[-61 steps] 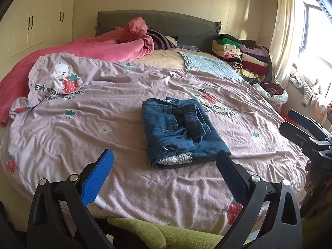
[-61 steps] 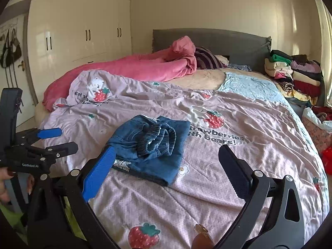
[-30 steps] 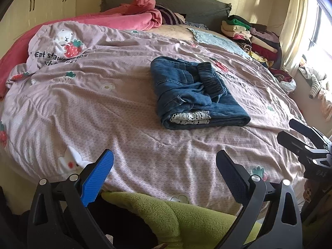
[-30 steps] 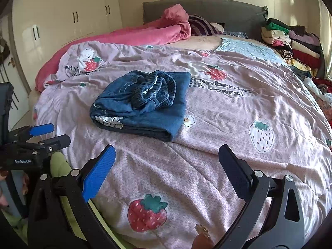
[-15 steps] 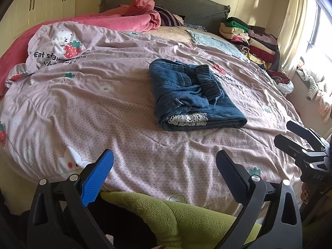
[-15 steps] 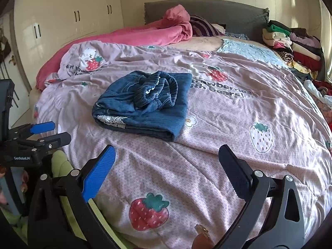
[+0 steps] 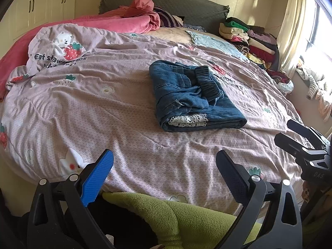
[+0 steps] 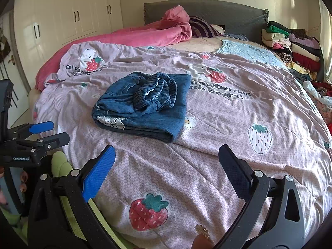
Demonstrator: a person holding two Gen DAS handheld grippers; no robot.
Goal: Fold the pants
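Blue denim pants (image 7: 193, 97) (image 8: 145, 105) lie folded into a compact rectangle in the middle of the bed, the gathered waistband on top and a lace-patterned hem showing at the near edge. My left gripper (image 7: 165, 170) hangs open near the foot of the bed, well short of the pants and holding nothing. The right gripper (image 8: 167, 166) is likewise open and empty, back from the pants. In the left wrist view the right gripper (image 7: 290, 131) shows at the right edge; in the right wrist view the left gripper (image 8: 48, 131) shows at the left edge.
A lilac strawberry-print duvet (image 7: 93, 108) (image 8: 238, 124) covers the bed. A pink blanket (image 7: 116, 22) lies bunched near the grey headboard (image 8: 207, 12). Stacked folded clothes (image 7: 249, 37) sit at the far right corner. Green fleece (image 7: 166, 215) shows below the grippers. White wardrobes (image 8: 68, 20) stand left.
Both views first dropped closer over the bed, then drew back slightly. The folded pants stayed where they lie. Both grippers remained open and empty.
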